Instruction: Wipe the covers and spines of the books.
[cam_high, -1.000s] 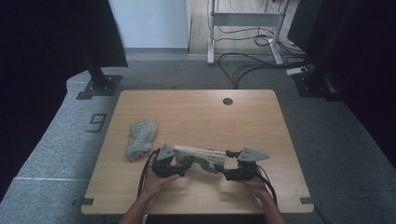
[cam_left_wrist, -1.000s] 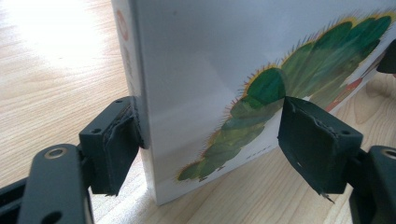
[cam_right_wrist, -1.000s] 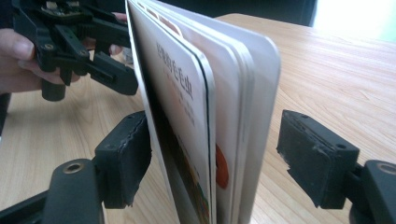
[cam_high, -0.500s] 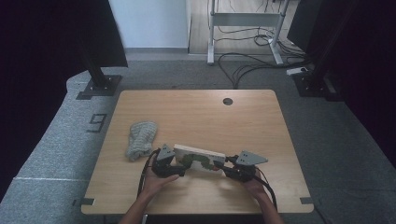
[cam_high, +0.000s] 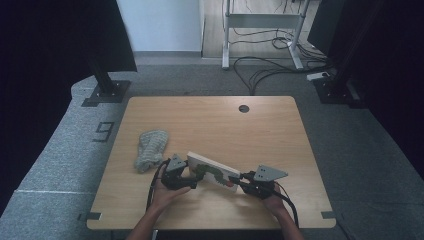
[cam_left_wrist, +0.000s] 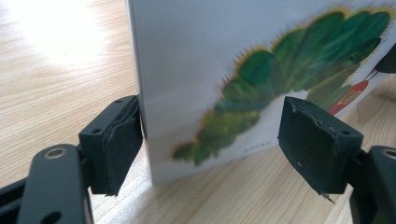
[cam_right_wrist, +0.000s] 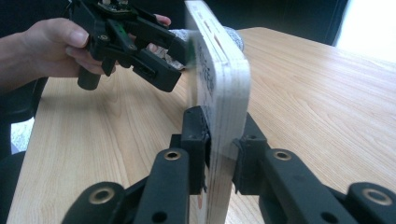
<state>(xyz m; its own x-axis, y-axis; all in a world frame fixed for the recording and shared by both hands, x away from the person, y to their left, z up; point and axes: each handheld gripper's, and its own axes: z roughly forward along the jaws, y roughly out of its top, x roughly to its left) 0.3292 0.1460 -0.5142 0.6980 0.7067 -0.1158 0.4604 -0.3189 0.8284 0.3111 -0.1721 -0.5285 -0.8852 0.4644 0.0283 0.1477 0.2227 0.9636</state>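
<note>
— What lies on the surface (cam_high: 280, 135) toward its left side?
— A crumpled grey knitted cloth (cam_high: 150, 148), resting on the wood.
— Anything toward the far edge?
— A small round dark hole (cam_high: 243, 108), right of the middle.
— And beyond the surface?
— Grey carpet (cam_high: 55, 155) with a "9" (cam_high: 104, 131) marked at the left, a dark stand's base plate (cam_high: 106, 93) at far left, a white frame (cam_high: 262, 20), and cables (cam_high: 272, 70) running across the floor at far right.
</note>
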